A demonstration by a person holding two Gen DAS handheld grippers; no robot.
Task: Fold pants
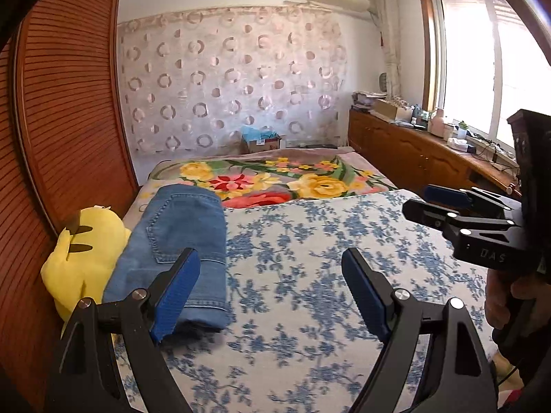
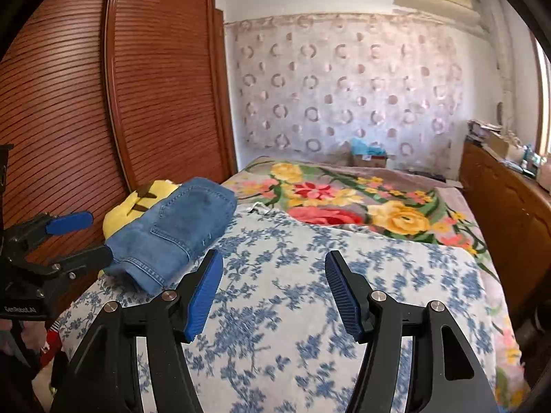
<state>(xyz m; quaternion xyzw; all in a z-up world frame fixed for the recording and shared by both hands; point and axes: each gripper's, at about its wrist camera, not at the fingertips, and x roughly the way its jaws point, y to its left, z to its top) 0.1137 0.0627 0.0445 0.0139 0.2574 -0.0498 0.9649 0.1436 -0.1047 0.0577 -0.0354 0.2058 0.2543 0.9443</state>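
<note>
Folded blue denim pants (image 1: 179, 247) lie on the left side of a bed, on a blue-and-white floral sheet (image 1: 310, 275), their left edge against a yellow plush toy (image 1: 82, 251) beside a slatted wooden wardrobe (image 1: 65, 103). The left gripper (image 1: 272, 292) hangs over the sheet just right of the pants, jaws spread wide, grasping nothing. The right gripper (image 2: 273, 292), held in a hand (image 1: 516, 296), is likewise released and empty above the bare sheet. A bright flowered blanket (image 1: 275, 179) covers the bed's far end.
</note>
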